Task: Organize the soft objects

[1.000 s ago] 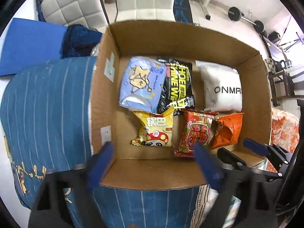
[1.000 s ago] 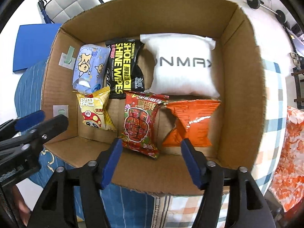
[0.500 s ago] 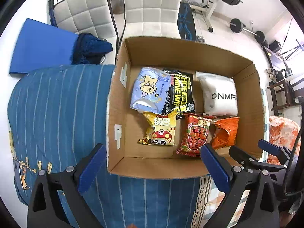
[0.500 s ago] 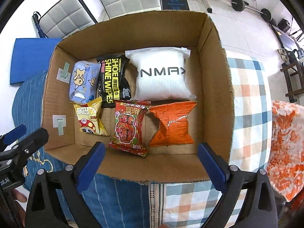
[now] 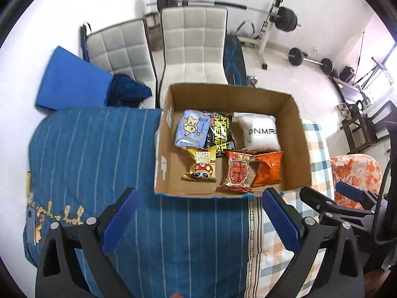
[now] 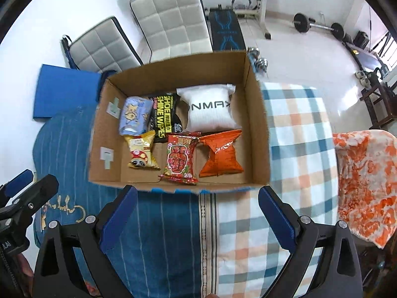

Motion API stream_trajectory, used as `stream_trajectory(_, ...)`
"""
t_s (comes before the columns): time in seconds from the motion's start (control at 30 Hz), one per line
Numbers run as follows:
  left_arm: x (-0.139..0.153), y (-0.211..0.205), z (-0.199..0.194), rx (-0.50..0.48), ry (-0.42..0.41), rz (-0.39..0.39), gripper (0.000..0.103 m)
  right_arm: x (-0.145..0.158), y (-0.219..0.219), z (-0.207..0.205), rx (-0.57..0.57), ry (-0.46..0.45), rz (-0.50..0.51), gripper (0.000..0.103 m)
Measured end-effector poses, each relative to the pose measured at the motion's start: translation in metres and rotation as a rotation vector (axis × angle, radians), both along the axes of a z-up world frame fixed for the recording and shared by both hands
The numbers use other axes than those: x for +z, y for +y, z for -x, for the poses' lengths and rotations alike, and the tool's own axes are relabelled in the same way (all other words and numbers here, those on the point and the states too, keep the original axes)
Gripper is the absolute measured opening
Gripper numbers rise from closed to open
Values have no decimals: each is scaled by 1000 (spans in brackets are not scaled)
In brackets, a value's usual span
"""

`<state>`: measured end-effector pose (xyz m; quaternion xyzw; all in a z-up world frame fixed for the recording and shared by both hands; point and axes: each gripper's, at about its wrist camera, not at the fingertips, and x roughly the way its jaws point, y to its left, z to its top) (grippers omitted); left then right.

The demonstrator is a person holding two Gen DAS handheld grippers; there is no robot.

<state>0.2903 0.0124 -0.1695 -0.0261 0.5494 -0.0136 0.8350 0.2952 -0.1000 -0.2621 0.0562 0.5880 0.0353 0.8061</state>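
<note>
An open cardboard box [image 5: 304,149] [image 6: 258,134] stands on the cloth-covered surface and holds several soft packs: a white ONMAX pouch [image 5: 260,132] [image 6: 211,110], a black shoe-wipes pack [image 5: 220,130] [image 6: 163,115], a light blue tissue pack [image 5: 191,128] [image 6: 134,115], a yellow snack bag [image 5: 202,165] [image 6: 141,152], a red snack bag [image 5: 238,171] [image 6: 180,160] and an orange snack bag [image 5: 269,168] [image 6: 220,154]. My left gripper [image 5: 198,218] is open and empty, near side of the box. My right gripper [image 6: 196,219] is open and empty, also in front of the box.
A blue striped cloth [image 5: 94,154] lies left of the box, a checked cloth [image 6: 297,149] to its right and an orange patterned cloth [image 6: 364,173] further right. Two white padded chairs [image 5: 193,47] stand behind. A blue board [image 5: 69,84] leans at the left. Gym weights [image 6: 315,24] lie on the floor.
Both grippers have pulled back and up from the box, which now looks smaller and farther. The right gripper's jaws have opened wider. The packs in the box have not moved.
</note>
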Motion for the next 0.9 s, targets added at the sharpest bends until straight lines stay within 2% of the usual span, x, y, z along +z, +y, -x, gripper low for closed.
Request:
stream_trajectory(0.33,69,-7,79,-13,-131,-53,102,74,-12,90,2,-99,-25,100)
stream_trajectory(0.57,101,-12,120,-31,-160,-28,102,124,-12,150,17,-170,-56,100)
stream_trajectory(0.9,143,-20,163,-41,-227,-9,102,183,-12,208,44,-262,-49,100)
